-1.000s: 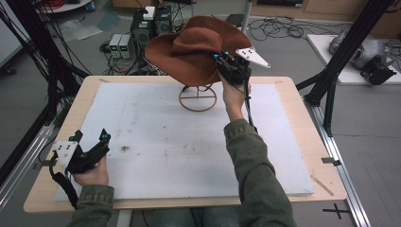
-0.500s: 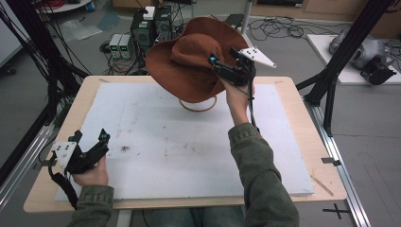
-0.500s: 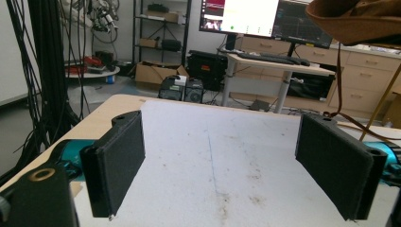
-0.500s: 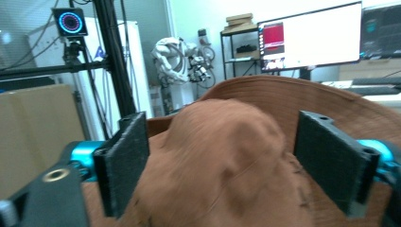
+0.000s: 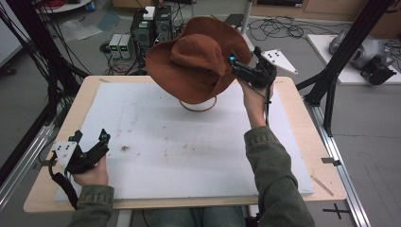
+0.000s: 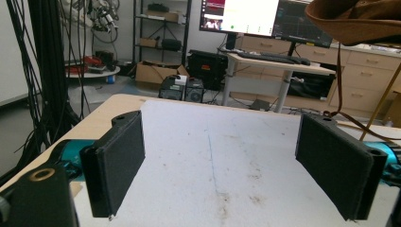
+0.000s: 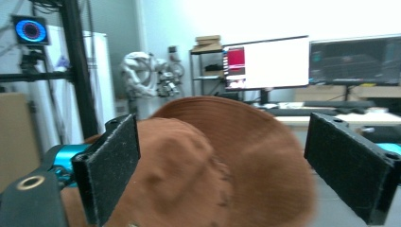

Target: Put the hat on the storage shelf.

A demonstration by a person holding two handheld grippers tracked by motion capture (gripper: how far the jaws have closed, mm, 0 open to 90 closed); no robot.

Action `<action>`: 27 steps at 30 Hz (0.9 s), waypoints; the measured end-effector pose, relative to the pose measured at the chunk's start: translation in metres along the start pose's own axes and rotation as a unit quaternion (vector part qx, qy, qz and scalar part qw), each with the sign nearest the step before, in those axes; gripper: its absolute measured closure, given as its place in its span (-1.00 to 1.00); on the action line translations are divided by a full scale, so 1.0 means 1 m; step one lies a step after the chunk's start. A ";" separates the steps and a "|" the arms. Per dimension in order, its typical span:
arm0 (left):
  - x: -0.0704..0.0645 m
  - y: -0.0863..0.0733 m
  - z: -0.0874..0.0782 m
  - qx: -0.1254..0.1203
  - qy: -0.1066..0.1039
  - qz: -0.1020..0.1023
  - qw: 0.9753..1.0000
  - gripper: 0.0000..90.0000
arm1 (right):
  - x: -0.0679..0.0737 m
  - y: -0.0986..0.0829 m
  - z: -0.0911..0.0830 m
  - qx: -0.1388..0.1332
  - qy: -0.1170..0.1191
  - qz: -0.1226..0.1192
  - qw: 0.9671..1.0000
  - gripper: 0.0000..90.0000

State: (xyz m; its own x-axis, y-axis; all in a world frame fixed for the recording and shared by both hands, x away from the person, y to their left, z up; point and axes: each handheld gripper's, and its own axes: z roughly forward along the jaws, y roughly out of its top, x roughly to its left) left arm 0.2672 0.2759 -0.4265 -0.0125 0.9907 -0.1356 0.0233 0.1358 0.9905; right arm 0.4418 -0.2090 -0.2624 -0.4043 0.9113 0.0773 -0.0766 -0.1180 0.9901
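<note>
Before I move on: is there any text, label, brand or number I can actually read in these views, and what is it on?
None can be read.
Monitor in the left gripper view: a bright window and a red patch, any text too small to read.
Monitors in the right gripper view: glare and blur, nothing readable.
Brown hat, white mat and both tools, left tool and right tool: no lettering that I can make out.

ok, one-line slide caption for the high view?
Right gripper at a brown hat's brim above a wire stand; left gripper open.
</note>
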 end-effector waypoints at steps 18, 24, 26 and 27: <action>-0.005 0.001 -0.001 -0.002 -0.001 0.006 1.000 -0.64 | -0.047 0.002 -0.091 -0.005 -0.116 -0.030 0.993 -0.95; -0.004 0.001 0.000 -0.002 0.002 0.005 1.000 -0.66 | -0.051 -0.005 -0.126 -0.006 -0.147 -0.045 0.988 -0.95; -0.004 0.002 0.000 -0.004 0.004 0.005 1.000 -0.66 | -0.054 -0.011 -0.145 -0.008 -0.153 -0.044 0.987 -0.95; -0.003 0.002 0.000 -0.003 0.004 0.003 1.000 -0.66 | -0.054 -0.011 -0.145 -0.008 -0.153 -0.044 0.987 -0.95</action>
State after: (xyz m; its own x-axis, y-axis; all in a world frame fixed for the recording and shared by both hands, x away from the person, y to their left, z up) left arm 0.2669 0.2728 -0.4243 -0.0209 0.9914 -0.1292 0.0171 0.1296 0.9914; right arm 0.3324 -0.3141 -0.2940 -0.1020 0.9945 0.0254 -0.1137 -0.0370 0.9928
